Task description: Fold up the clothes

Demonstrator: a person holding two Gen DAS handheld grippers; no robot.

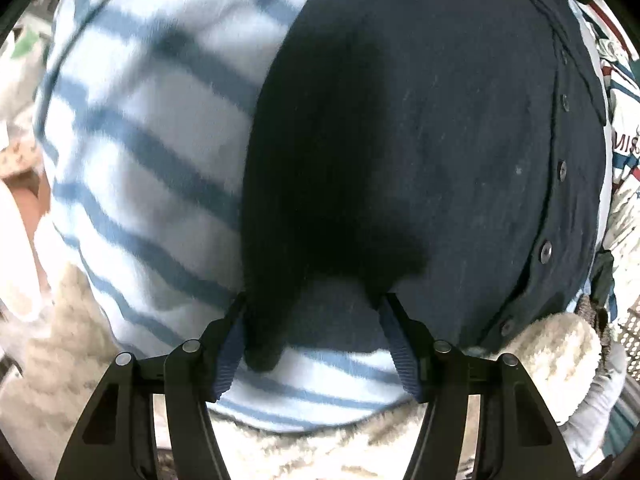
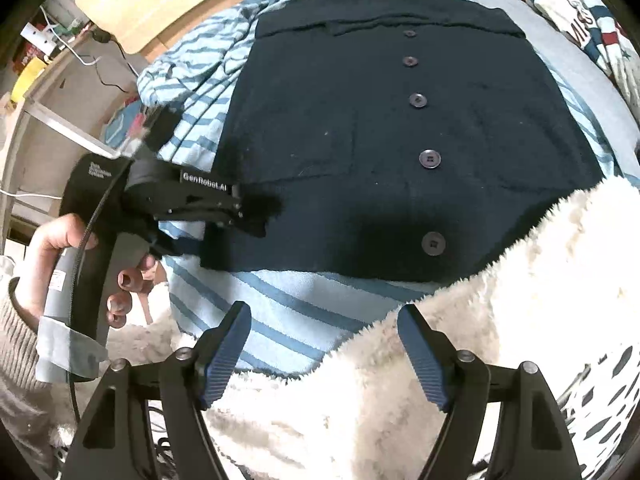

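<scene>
Cream fleece (image 2: 400, 380) nearest, under the right gripper (image 2: 324, 354), jaws wide, nothing between the pads. Beyond it, navy buttoned cardigan (image 2: 360, 140) spread flat on striped blue bedding (image 2: 288, 312), long axis along the button line, running away from both grippers. Left gripper (image 1: 314, 334) parted and empty, tips at the cardigan's left hem corner, dark cloth between the pads but not pinched. Left hand (image 2: 60, 256) nearer to that edge; right gripper short of the hem, well to its near side.
</scene>
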